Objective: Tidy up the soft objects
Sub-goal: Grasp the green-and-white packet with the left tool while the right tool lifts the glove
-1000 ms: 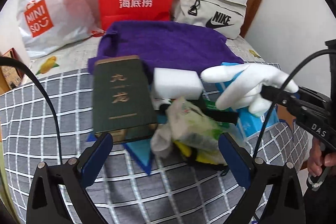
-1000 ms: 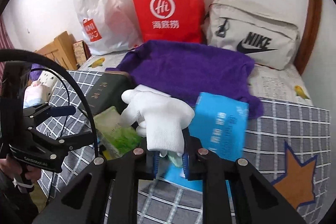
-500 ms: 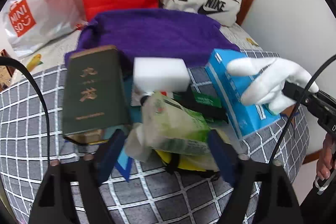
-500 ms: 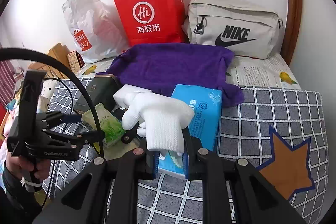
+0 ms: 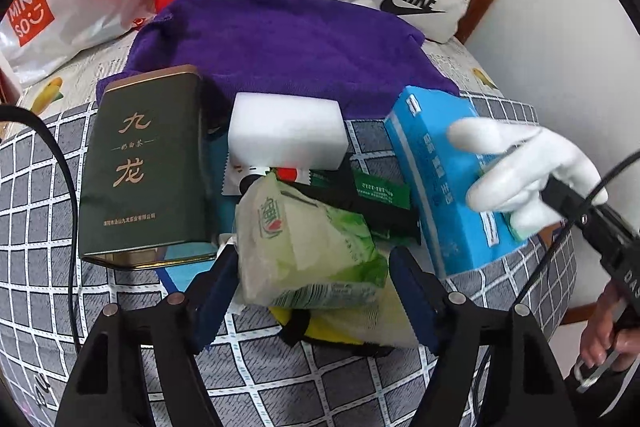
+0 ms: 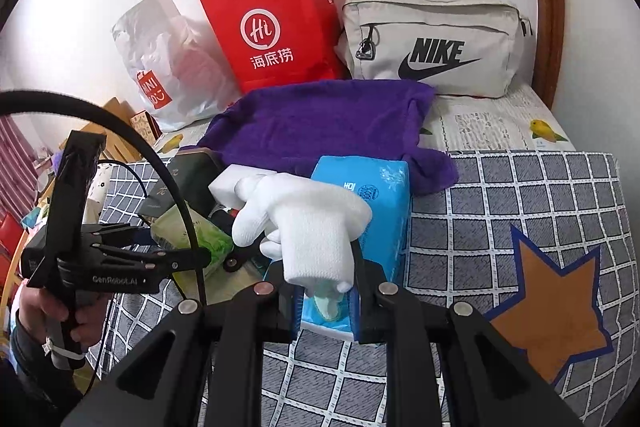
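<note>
Left of the left claw (image 5: 312,287) lay a dark tin (image 5: 144,163) on the checked bed (image 5: 40,227). Between that claw's spread, unclenched fingers (image 5: 214,291) sat a green pack (image 5: 308,247), apparently ungripped, with a white sponge (image 5: 286,135) beyond it and a purple towel (image 5: 280,43) farther on. Right of it stood a blue tissue box (image 5: 440,195). Over the box, the right claw (image 6: 326,301) was clenched on the cuff of a white glove (image 6: 308,223), held above the bed with its fingers pointing away.
</note>
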Tool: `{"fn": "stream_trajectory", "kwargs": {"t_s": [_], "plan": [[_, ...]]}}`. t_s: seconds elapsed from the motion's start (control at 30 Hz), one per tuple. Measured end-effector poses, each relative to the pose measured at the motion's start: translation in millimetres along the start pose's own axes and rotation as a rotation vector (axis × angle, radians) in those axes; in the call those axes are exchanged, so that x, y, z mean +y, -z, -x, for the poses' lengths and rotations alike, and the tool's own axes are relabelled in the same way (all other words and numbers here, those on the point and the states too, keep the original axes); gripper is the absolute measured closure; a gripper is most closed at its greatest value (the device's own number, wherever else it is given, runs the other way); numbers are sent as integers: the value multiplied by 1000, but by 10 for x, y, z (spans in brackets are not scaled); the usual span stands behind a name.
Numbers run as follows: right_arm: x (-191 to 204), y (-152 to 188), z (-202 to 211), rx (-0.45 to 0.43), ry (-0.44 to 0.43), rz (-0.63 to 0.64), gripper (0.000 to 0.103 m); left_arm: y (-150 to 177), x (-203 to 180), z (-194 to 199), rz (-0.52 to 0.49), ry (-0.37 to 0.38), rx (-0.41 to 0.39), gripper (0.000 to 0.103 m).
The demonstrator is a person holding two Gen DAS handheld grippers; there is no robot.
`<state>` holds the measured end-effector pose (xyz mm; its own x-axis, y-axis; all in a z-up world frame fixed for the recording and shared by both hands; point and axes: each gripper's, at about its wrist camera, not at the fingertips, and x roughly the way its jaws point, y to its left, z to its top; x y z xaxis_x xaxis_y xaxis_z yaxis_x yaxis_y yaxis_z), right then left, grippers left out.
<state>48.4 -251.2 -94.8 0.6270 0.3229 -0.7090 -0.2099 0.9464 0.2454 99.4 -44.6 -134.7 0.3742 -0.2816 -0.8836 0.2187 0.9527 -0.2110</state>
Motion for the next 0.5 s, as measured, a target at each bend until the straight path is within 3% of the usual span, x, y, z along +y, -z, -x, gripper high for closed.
{"fn": "stream_trajectory", "kwargs": {"t_s": [0.03, 0.2, 0.27, 0.5], "plan": [[-7, 2, 0, -1, -2, -2, 85, -15, -6, -8, 8, -4, 1, 30], [-21, 18, -2, -7, -11, -10, 85, -49, -4, -46, 36, -17, 0, 60], [-21, 19, -1, -7, -11, -10, 85, -51, -16, -12, 22, -28, -10, 62], [37, 11, -6, 10, -27, 19, 85, -42, 40, 199, 18, 43, -47, 65]]}}
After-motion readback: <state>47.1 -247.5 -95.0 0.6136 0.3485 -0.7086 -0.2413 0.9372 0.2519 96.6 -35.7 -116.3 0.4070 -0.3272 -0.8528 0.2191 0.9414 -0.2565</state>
